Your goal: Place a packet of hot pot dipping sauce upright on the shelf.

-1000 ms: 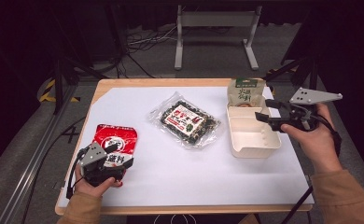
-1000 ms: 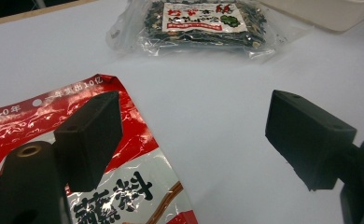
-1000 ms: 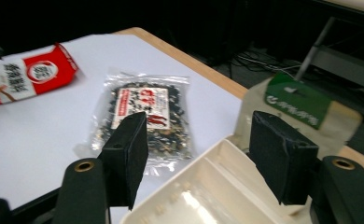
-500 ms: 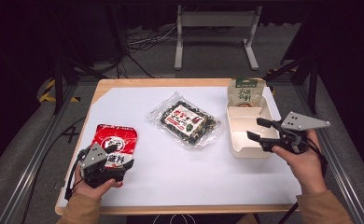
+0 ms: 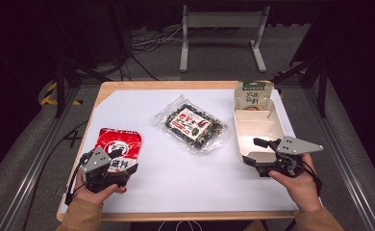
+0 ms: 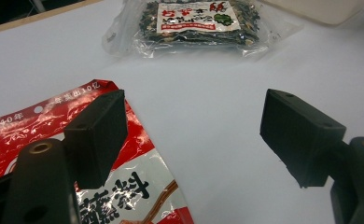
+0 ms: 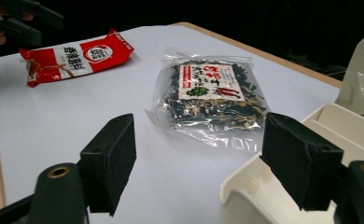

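Note:
A red snack packet point(image 5: 119, 144) lies at the near left of the table. My left gripper point(image 5: 124, 161) hovers over its near edge, open, jaws just closing a little; one jaw is above the packet point(image 6: 138, 186), the other above bare sheet. A clear bag of dark dried greens point(image 5: 193, 126) lies mid-table. A cream compartment tray point(image 5: 260, 130) sits at the right, a green-and-beige pouch point(image 5: 252, 95) at its far end. My right gripper point(image 5: 251, 150) is at the tray's near left corner point(image 7: 273, 186), open, jaws just opening wider, nothing gripped.
A white sheet point(image 5: 142, 103) covers the wooden table, whose edge shows all round. Beyond the far edge stand a metal frame point(image 5: 221, 29) and loose cables on the floor. Bare sheet lies between the red packet and the tray.
My right hand has come down and nearer, from beside the tray's middle to its near left corner. The left hand has stayed over the red packet.

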The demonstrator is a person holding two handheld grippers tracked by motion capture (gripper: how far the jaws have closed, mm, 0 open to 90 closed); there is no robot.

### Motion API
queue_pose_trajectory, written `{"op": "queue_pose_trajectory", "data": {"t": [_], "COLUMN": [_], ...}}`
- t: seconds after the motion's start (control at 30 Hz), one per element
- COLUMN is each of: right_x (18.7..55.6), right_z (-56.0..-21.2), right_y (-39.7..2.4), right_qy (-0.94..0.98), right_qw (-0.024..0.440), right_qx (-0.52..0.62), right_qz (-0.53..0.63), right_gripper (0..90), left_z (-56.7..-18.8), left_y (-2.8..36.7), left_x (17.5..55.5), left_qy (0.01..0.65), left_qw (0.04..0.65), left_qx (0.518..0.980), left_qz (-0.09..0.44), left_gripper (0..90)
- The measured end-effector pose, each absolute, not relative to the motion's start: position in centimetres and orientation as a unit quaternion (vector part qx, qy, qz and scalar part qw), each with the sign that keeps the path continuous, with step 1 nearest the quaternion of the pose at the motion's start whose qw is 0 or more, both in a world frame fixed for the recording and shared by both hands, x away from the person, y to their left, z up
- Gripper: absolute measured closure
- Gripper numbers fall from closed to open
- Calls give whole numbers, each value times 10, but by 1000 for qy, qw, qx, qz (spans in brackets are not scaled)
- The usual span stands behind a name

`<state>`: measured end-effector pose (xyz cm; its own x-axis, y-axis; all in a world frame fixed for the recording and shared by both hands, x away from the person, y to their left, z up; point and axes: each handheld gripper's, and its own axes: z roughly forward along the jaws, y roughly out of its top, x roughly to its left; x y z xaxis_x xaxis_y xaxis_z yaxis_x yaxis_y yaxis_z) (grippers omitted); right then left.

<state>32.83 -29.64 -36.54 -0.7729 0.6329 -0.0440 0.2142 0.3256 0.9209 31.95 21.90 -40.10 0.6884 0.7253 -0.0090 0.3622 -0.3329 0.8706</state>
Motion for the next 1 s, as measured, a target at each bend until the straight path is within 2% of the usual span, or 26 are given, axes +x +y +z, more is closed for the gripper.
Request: {"op": "queue_pose_trajectory", "data": {"t": [0.17,0.4,0.53,0.67,0.8,0.9,0.93,1.0], "right_x": [327,328,328,332,332,332,331,331], "right_z": [-369,-373,-377,-382,-384,-386,-387,-388], "right_y": [-293,-290,-287,-287,-283,-277,-275,-274], "right_qy": [796,803,806,798,798,805,810,813], "right_qw": [196,173,166,150,155,164,173,164], "right_qx": [262,263,264,286,278,272,261,250], "right_qz": [510,506,504,509,512,501,495,499], "right_gripper": [257,254,187,72,60,105,190,270], "left_z": [-399,-389,-379,-372,-367,-366,-366,-366], "left_y": [222,226,234,243,253,264,266,270], "left_x": [322,328,333,341,350,359,360,363], "left_qy": [348,323,321,326,338,349,351,357], "left_qw": [467,471,468,461,448,440,437,433], "left_qx": [792,804,808,810,813,813,815,814], "left_qz": [182,164,159,161,157,152,149,150], "left_gripper": [219,259,265,264,259,257,255,255]}}
